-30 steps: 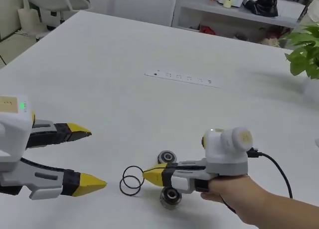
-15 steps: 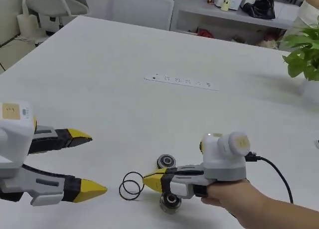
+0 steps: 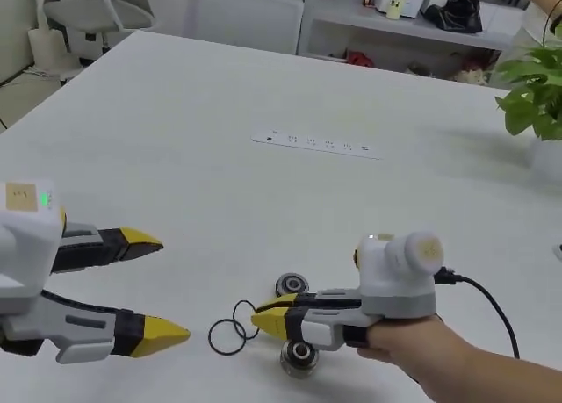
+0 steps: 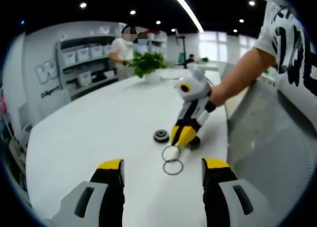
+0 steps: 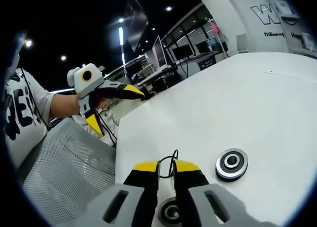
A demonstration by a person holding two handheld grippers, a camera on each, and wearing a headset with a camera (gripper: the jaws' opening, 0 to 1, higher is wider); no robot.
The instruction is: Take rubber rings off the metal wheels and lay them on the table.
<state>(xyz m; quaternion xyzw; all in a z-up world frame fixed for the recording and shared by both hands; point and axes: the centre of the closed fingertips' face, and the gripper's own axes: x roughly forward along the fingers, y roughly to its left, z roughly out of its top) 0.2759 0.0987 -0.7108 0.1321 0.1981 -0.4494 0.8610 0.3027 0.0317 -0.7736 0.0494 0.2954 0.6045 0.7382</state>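
White table (image 3: pixel 219 96) as bench surface, with potted plant (image 3: pixel 531 96) at its far edge and flush socket strip (image 3: pixel 316 143) set into top, well beyond right gripper. Logged right gripper (image 3: pixel 255 315) low over tabletop in a person's hand (image 3: pixel 430 346), jaws drawn almost together and pinching one rubber ring (image 3: pixel 247 313) at the very tips. From right gripper view, seen as thin black loop (image 5: pixel 173 158) rising between the yellow tips (image 5: pixel 166 165). Found second ring (image 3: pixel 226 335) lying flat on table just ahead of right gripper tips, meeting the pinched one; touching or overlapping, cannot tell. Located far wheel (image 3: pixel 292 285) just beside right gripper, resting flat. Located near wheel (image 3: pixel 299 354) on the opposite side, partly under right gripper body (image 5: pixel 171 212). Noted left gripper (image 3: pixel 174 289) well apart from right gripper, pointing at it, jaws spread wide, holding nothing. From left gripper view, both rings (image 4: pixel 173 166) framed between its open tips (image 4: pixel 162 163).
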